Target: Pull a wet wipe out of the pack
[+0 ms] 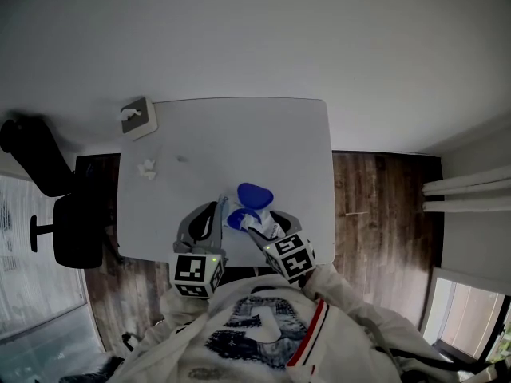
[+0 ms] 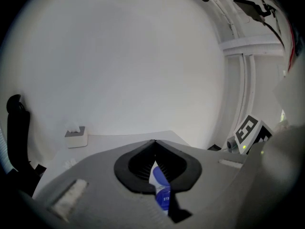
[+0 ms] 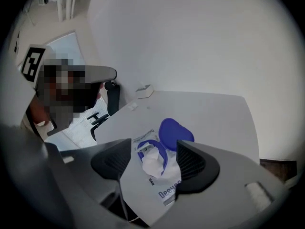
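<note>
The left gripper (image 2: 154, 147) has its jaws pressed together on the edge of the pack (image 2: 161, 187), a strip of white and blue film caught between the ribbed pads. The right gripper (image 3: 153, 147) has its jaws spread wide and hangs over the same pack without touching it; in its own view the wipe (image 3: 153, 162) shows in the gap between the jaws, a crumpled white tuft sticking up from the blue-rimmed opening. Just beyond the wipe the blue lid (image 3: 175, 132) stands flipped open. In the head view the two grippers close in on the pack from the near side, the left one at the pack's left edge and the right one at its right, with their marker cubes close to the person's white top (image 1: 263, 325). The pack lies near the front edge of the white table (image 1: 303, 150). Well apart from it, at the far left corner, stands a box (image 1: 137, 118), and near that lies a small white scrap (image 1: 147, 168). A black chair (image 1: 68, 226) stands left of the table on the wooden floor (image 1: 383, 206).
</note>
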Motion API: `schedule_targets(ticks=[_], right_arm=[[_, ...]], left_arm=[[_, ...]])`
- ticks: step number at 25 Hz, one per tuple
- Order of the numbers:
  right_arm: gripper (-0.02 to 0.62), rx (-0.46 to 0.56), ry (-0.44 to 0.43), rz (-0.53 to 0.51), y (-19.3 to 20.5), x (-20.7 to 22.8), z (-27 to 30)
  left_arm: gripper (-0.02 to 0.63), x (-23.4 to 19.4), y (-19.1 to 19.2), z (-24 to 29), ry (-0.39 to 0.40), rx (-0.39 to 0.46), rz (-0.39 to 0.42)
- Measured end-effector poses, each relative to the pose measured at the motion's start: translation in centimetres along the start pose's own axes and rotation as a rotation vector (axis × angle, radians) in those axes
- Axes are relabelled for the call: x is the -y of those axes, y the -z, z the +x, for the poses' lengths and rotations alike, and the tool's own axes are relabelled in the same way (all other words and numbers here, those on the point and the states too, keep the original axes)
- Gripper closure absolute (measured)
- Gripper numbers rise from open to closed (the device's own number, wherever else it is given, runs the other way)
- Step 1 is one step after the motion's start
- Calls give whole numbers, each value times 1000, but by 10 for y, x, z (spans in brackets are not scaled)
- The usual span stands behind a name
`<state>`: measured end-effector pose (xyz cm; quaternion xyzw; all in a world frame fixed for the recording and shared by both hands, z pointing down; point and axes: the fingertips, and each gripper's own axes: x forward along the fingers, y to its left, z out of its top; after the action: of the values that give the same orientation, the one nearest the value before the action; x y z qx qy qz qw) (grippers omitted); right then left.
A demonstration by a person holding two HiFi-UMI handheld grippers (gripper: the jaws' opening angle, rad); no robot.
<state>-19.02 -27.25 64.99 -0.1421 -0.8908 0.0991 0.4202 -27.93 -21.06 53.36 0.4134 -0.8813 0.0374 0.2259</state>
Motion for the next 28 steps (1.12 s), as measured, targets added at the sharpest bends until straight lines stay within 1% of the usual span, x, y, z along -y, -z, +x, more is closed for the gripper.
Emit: schedule_targets(ticks=[5,8,9,12,16,21,28], right_arm=[[302,-62,-16,6,16,-6,16],[307,-73,-14,-10,20,-6,23],[319,-75,-13,-9,20,-7,25],[335,-99,-20,-4,24,-11,30],[339,-134,-29,0,33,-15,38],[344,-160,-29,3,44,-16,44],[373,-176,-24,29,54,-16,52]], left_arm=[[601,-2,4,-2,2,-10,-12],[601,-3,5,-4,6,-15,-12],[601,-5,5,-4,4,-16,-11],[601,-15,7,-7,-9,-18,-12],[601,-25,12,-13,-30,-28,-23],[601,-28,18,-21,-46,-41,-33],[601,-31,29,-29,-66,-57,-63]])
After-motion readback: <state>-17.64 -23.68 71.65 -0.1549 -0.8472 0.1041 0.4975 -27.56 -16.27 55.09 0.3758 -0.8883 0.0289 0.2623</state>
